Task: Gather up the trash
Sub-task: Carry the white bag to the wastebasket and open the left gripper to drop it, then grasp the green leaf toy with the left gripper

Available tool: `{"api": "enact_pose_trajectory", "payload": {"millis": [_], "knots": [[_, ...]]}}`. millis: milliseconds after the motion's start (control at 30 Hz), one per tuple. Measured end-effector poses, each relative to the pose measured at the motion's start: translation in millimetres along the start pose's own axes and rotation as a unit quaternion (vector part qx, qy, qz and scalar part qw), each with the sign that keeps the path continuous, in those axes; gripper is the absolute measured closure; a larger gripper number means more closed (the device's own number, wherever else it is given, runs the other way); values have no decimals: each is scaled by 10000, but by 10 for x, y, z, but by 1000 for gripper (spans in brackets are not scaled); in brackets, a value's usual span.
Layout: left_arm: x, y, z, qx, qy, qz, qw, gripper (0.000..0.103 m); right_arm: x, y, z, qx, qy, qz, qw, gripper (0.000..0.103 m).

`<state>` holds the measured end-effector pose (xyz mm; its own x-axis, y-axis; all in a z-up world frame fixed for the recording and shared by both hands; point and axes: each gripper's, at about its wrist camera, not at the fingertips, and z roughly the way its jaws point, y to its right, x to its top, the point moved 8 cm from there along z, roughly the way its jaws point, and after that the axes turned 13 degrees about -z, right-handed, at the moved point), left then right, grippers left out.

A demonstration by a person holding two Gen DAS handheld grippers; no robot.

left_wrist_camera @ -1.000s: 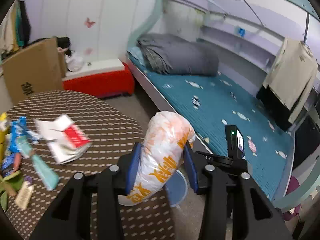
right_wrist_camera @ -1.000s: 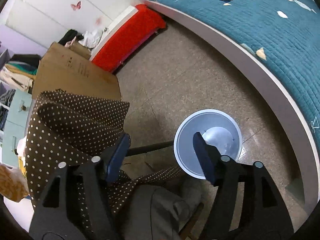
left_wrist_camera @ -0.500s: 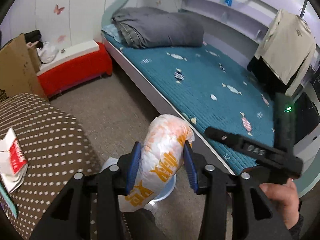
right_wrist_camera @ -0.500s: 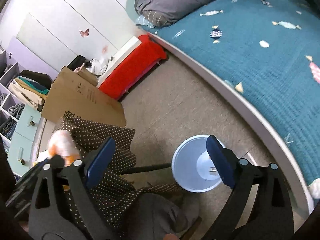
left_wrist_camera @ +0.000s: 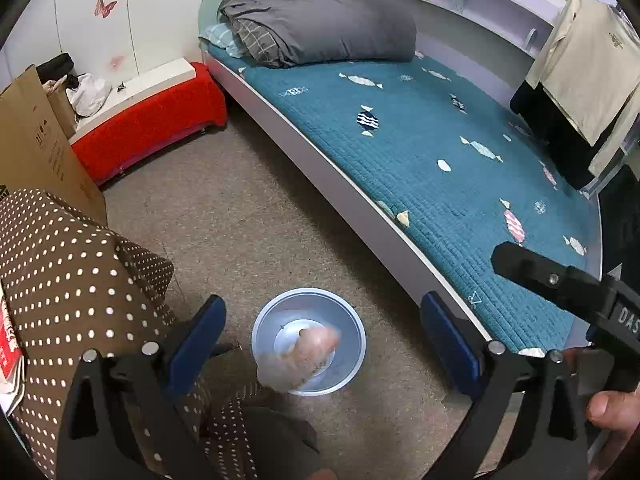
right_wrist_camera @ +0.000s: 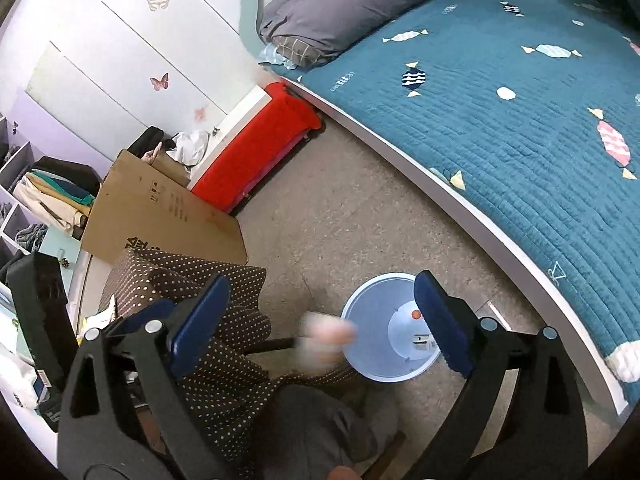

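My left gripper [left_wrist_camera: 320,340] is open and empty, above the floor beside the table. The white and orange snack bag [left_wrist_camera: 298,360] is blurred in the air below it, over the round grey trash bin [left_wrist_camera: 352,328] on the floor. In the right wrist view the bag [right_wrist_camera: 328,334] is a blur at the bin's [right_wrist_camera: 372,320] left rim. My right gripper [right_wrist_camera: 320,328] is open and empty above the bin; its body shows at the right in the left wrist view [left_wrist_camera: 560,280]. Small scraps lie in the bin's bottom.
The table with the brown dotted cloth [left_wrist_camera: 60,280] is at the left, with a red and white packet [left_wrist_camera: 8,344] at its edge. A bed [left_wrist_camera: 440,140], a red bench [left_wrist_camera: 148,120] and a cardboard box [left_wrist_camera: 36,144] surround the floor. A grey chair seat [right_wrist_camera: 320,432] is below.
My left gripper swung from over the table to above the bin, then opened; the snack bag left its jaws and is falling. My right gripper rose and opened wider.
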<state>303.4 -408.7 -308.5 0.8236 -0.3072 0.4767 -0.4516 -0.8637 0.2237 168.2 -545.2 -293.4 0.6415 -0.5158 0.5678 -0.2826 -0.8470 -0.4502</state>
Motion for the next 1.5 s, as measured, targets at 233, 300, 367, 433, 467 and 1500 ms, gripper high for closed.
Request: {"api": "enact_pose_trajectory", "payload": {"millis": [233,300,367,433,467,1500], "knots": [[16,-37,-454,-246,360,-39,9990,7,-51,-230,-183,-70,124,-51,9999,6],[12,-70,-622,-277,487,-62,9984,7,-57,-312,-229,-140,149,-106,9997,6],[1,-125,-811,-316,630,-96,9975,7,-61,-441,-302,-236,204,-231,9992,6],[-13,-196,-1004,-342,780,-120,9963,7,-52,-575,-367,-217,272,-330,9989,6],[-17,-247,-1121,-337,875,-156,9955,7,-43,-648,-399,-214,310,-388,9985,6],[-1002,-2857,-2725,1029,1835,-1580,9648,6,-680,-3343,18,714,-438,-2669,9601,6]]}}
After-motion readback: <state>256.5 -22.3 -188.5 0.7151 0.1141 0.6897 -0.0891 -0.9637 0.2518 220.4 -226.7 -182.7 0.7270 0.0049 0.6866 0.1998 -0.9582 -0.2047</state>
